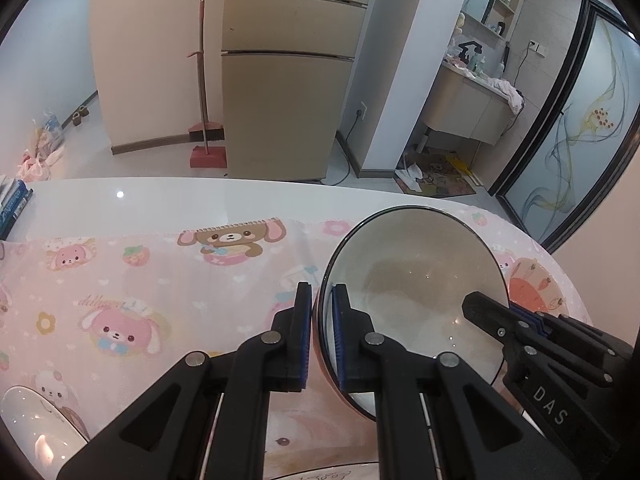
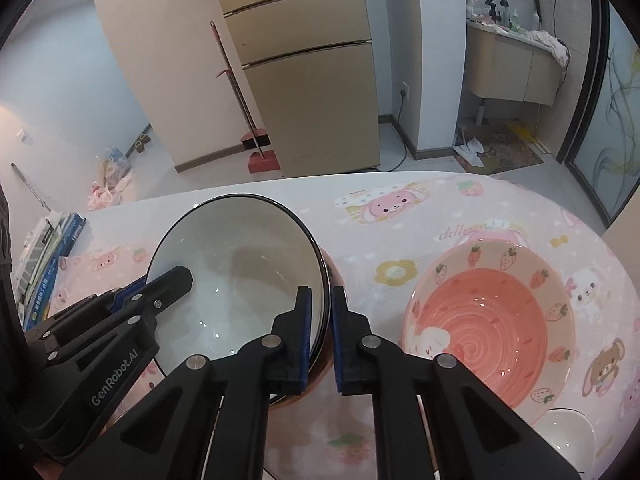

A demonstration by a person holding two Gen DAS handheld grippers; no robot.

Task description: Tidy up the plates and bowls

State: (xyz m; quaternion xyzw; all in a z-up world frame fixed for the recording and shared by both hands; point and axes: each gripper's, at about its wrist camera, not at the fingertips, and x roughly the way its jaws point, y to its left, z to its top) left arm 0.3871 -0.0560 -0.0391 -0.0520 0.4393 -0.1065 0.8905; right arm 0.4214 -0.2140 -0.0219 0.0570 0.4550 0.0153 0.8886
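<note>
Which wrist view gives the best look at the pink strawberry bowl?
The right wrist view: the pink strawberry bowl sits open on the tablecloth, nearly its whole spiral interior visible. The left wrist view shows only a sliver, mostly hidden behind the black-rimmed bowl.

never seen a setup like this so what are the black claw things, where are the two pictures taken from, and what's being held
Each black claw is a hand-held gripper that a person carries, with a camera looking along its two fingers.

One picture comes from the left hand-held gripper, the other from the right hand-held gripper.

Both pinch opposite rims of the same black-rimmed white bowl, so each camera also sees the other claw.

The table carries a pink cartoon cloth. Beside the held bowl sits a pink strawberry bowl, and a small white bowl lies near the picture's lower edge.
</note>
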